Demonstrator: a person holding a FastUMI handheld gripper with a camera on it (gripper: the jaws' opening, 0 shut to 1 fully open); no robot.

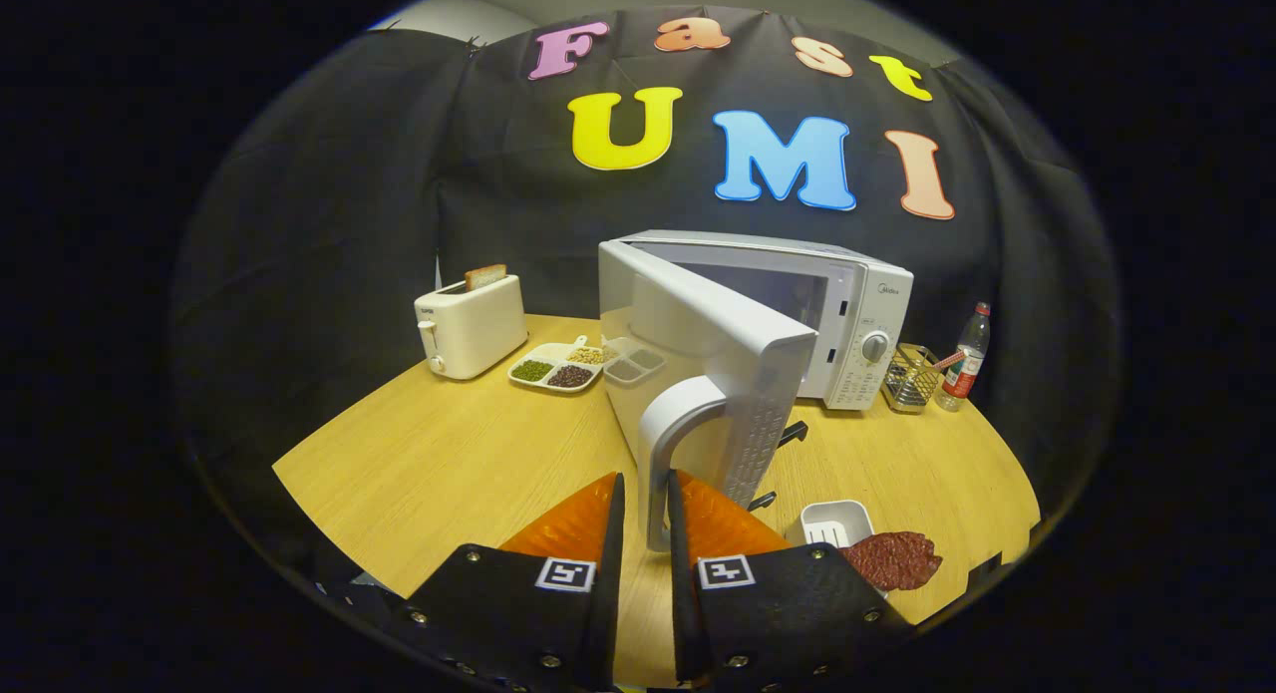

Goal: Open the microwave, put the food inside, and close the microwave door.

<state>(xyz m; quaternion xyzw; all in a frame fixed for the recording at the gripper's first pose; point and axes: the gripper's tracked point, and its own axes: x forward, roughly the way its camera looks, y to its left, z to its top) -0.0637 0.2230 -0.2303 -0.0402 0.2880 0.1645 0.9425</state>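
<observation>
A round wooden table [449, 464] carries everything. Toward its back stands a white microwave [857, 314], its door [718, 374] swung wide open toward the camera so that the cavity shows behind it. The door's pale handle [670, 444] runs down to a point between the two fingers of the gripper [646, 509], which reaches forward level over the table; the fingers stand close on either side of the handle's lower end, clasping it, though whether both press on it is hard to tell. Left of the microwave sits a white toaster [471, 326] with a slice of bread [485, 276] sticking up from it. Between toaster and door lies a divided tray [554, 366] of beans and grains. Right of the microwave stand a wire basket [909, 377] and a small bottle [967, 359]. Just right of the fingers, near the table's front edge, lie a small white dish [835, 521] and, touching it, the food, a flat reddish-brown piece [894, 558].
</observation>
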